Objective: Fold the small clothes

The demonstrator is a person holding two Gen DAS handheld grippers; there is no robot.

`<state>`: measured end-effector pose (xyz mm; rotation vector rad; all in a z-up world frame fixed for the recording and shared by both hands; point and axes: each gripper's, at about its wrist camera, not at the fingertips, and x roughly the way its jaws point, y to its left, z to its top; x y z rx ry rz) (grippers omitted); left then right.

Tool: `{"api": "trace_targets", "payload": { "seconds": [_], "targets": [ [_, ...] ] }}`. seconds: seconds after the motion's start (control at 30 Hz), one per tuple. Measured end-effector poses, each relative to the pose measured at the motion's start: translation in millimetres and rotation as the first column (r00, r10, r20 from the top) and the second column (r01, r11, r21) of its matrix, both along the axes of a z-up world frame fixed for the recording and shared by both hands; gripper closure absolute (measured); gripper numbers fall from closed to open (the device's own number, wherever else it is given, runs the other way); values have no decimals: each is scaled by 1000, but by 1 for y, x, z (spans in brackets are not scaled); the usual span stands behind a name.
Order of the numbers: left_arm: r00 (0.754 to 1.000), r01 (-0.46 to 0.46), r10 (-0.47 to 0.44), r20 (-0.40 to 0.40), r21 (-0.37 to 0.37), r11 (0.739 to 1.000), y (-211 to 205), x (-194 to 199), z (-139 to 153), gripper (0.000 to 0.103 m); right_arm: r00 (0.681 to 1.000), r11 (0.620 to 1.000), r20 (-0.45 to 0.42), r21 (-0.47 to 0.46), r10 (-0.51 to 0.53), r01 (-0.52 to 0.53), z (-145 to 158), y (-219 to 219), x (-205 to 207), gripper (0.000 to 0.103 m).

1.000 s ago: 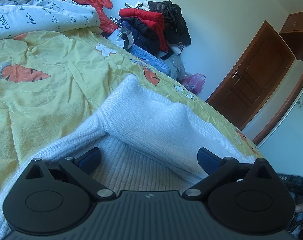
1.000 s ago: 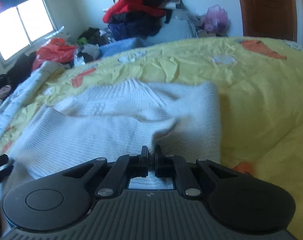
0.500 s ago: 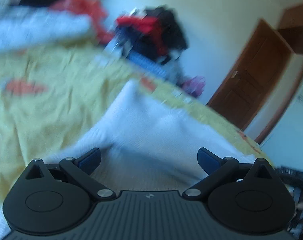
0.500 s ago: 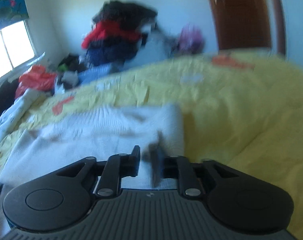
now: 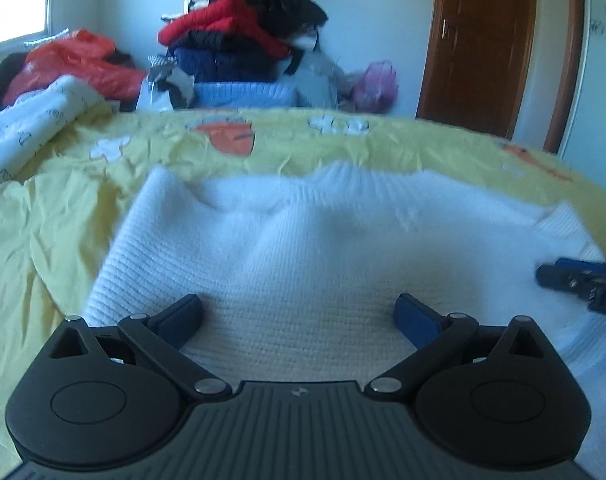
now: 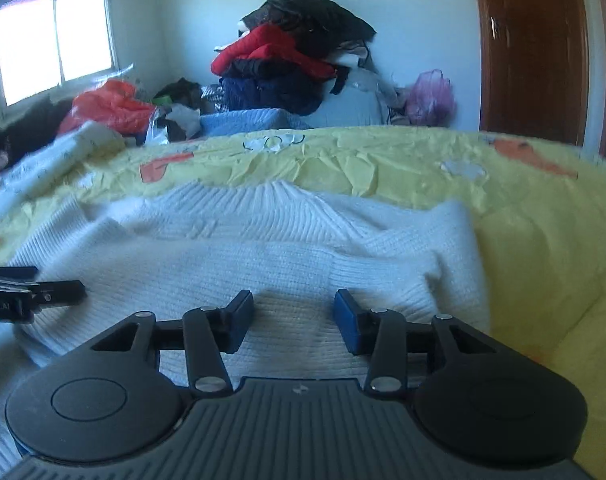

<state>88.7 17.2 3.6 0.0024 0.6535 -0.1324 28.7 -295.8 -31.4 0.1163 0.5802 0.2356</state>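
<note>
Right wrist: white sweater (image 6: 263, 264) lay folded on bed (image 6: 543, 240).
Right gripper (image 6: 294, 314) had just been opening, nothing pinched; left gripper (image 5: 299, 318) spread wide.

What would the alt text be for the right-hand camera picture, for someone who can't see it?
A white ribbed knit sweater lies partly folded on a yellow carrot-print bedspread, with the right gripper above it, jaws open and just released. The left gripper pokes in at the left edge.

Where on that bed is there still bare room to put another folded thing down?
Bare yellow sheet lies right of the white sweater, and a strip lies between it and the white printed blanket. The far edge is crowded by the clothes pile.
</note>
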Motion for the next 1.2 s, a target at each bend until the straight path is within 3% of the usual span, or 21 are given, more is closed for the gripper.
{"api": "trace_targets", "payload": {
  "seconds": [0.13,0.2,0.33,0.43,0.53,0.7,0.77,0.8,0.93,0.97,1.0,1.03,1.2],
  "targets": [
    [1000,0,0,-3,23,1000,-2,-3,-2,0,999,999,-2,-16,-33,33,5,-1,-21,54],
    [1000,0,0,-3,22,1000,-2,-3,-2,0,999,999,5,-38,-35,35,7,-1,-42,43],
    [1000,-3,3,-2,27,1000,-3,-2,-3,0,1000,998,-12,-55,-18,17,-1,-8,-74,32],
    [1000,-14,14,9,42,999,-5,-8,1,0,999,999,-20,-22,-27,27,-3,-13,-74,31],
    [999,-34,32,23,75,997,-4,-33,10,0,1000,998,-28,-54,-12,11,-3,-5,-71,25],
    [997,69,-68,-38,25,997,0,-88,13,0,1000,999,-31,-49,5,-7,-3,-5,-72,19],
    [992,87,-81,-92,60,994,-5,-94,0,0,999,998,-32,-59,6,-8,-3,-4,-72,19],
    [994,87,-81,-80,80,993,-7,-97,-5,0,999,998,-32,-66,4,-6,-3,-2,-72,19],
    [993,84,-78,-86,60,995,-4,-93,-4,0,999,991,-41,-131,-17,11,3,8,-89,17],
    [993,84,-78,-86,61,995,-4,-92,-4,0,999,986,-39,-165,-5,-2,4,13,-98,14],
    [993,83,-78,-84,62,995,-4,-92,-5,0,999,979,-45,-205,12,-21,2,18,-109,0],
    [993,84,-79,-83,61,995,-4,-92,-4,0,995,973,-91,-224,31,-51,-5,23,-119,0],
    [993,83,-78,-85,61,995,-4,-92,-5,0,997,988,-78,-153,3,-15,-7,10,-140,0]
  ]
}}
